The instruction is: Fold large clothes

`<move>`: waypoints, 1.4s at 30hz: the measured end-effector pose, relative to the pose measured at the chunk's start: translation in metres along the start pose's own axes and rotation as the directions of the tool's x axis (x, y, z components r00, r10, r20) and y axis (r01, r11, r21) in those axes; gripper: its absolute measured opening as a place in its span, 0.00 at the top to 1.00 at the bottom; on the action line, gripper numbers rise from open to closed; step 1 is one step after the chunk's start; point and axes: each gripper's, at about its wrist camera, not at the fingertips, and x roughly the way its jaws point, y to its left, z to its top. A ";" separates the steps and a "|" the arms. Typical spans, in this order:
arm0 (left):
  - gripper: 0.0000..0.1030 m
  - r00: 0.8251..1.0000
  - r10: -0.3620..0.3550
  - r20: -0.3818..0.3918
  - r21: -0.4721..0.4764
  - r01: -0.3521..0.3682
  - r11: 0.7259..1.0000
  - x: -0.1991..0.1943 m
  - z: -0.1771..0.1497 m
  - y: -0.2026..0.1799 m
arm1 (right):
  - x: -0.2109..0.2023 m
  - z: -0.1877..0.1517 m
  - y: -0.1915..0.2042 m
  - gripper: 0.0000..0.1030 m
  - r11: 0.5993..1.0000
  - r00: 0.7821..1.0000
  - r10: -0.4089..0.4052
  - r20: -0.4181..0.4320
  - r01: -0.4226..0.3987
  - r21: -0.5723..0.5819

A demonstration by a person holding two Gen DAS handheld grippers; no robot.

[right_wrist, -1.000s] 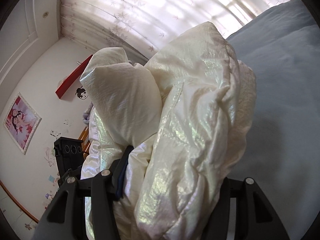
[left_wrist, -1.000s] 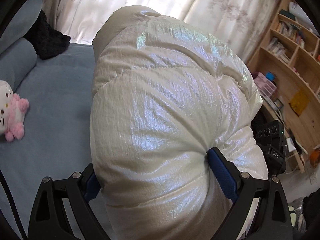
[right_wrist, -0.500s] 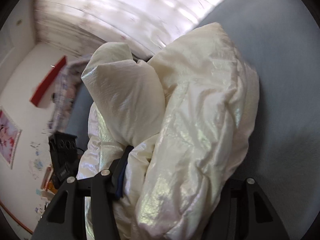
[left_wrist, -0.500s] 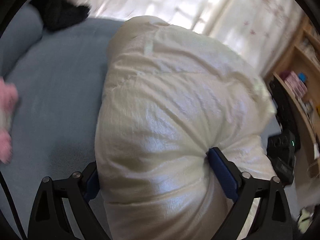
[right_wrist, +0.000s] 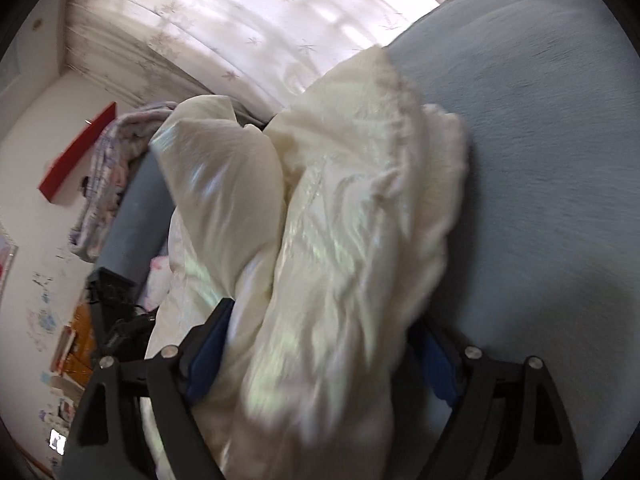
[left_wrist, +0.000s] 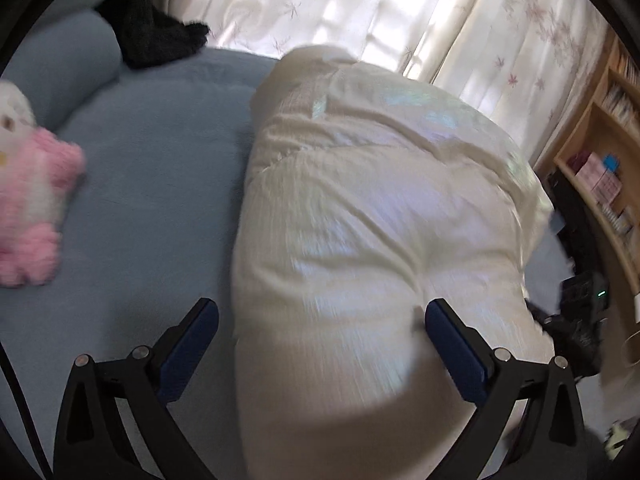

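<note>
A puffy, shiny cream down jacket (left_wrist: pixel 380 220) lies bundled on the blue bed (left_wrist: pixel 160 180). My left gripper (left_wrist: pixel 320 308) straddles its near end with the jaws opening wide. Its left pad (left_wrist: pixel 188 344) stands clear of the fabric, and the right pad (left_wrist: pixel 456 352) still touches the bulge. In the right wrist view the same jacket (right_wrist: pixel 352 220) is a crumpled heap on the bed (right_wrist: pixel 540 160). My right gripper (right_wrist: pixel 324 316) has its jaws opening, with folds of the jacket loose between them. The fabric partly hides its right pad.
A pink and white plush toy (left_wrist: pixel 28 208), a blue pillow (left_wrist: pixel 60 64) and a black fluffy thing (left_wrist: pixel 152 40) lie at the bed's left. A wooden bookshelf (left_wrist: pixel 600 160) stands at the right, curtains behind. A folded patterned blanket (right_wrist: pixel 108 184) sits past the jacket.
Both grippers came down toward the bed with the jacket. Their jaws have widened, and the left gripper's left pad has come off the fabric.
</note>
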 end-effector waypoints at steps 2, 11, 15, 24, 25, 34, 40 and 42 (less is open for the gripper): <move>0.01 1.000 0.024 0.010 0.019 -0.024 1.000 -0.022 -0.010 -0.013 | -0.024 -0.007 0.009 0.17 0.999 0.999 -0.044 -0.018 0.043 -0.024; 0.01 0.995 0.102 0.008 0.157 -0.102 0.982 -0.144 -0.084 -0.130 | -0.139 -0.067 0.093 0.17 0.972 0.969 -0.202 -0.142 0.181 -0.147; 0.01 0.996 0.089 0.004 0.143 -0.089 0.986 -0.213 -0.107 -0.179 | -0.205 -0.092 0.148 0.17 0.971 0.971 -0.191 -0.147 0.165 -0.170; 0.01 0.986 0.141 0.088 0.021 -0.143 0.989 -0.380 -0.149 -0.267 | -0.364 -0.141 0.248 0.09 0.933 0.970 -0.240 -0.046 0.217 -0.287; 0.01 0.985 0.145 0.090 0.015 -0.147 0.989 -0.388 -0.155 -0.272 | -0.376 -0.148 0.251 0.09 0.929 0.968 -0.249 -0.035 0.228 -0.293; 0.01 0.970 0.201 0.135 0.044 -0.209 0.977 -0.413 -0.261 -0.335 | -0.454 -0.215 0.241 0.08 0.884 0.938 -0.346 0.022 0.334 -0.326; 0.01 0.965 0.216 0.151 0.110 -0.234 0.966 -0.383 -0.314 -0.375 | -0.469 -0.253 0.215 0.08 0.845 0.903 -0.422 0.076 0.423 -0.328; 0.01 0.964 0.218 0.151 0.138 -0.239 0.961 -0.375 -0.329 -0.390 | -0.471 -0.263 0.208 0.08 0.827 0.890 -0.446 0.096 0.451 -0.335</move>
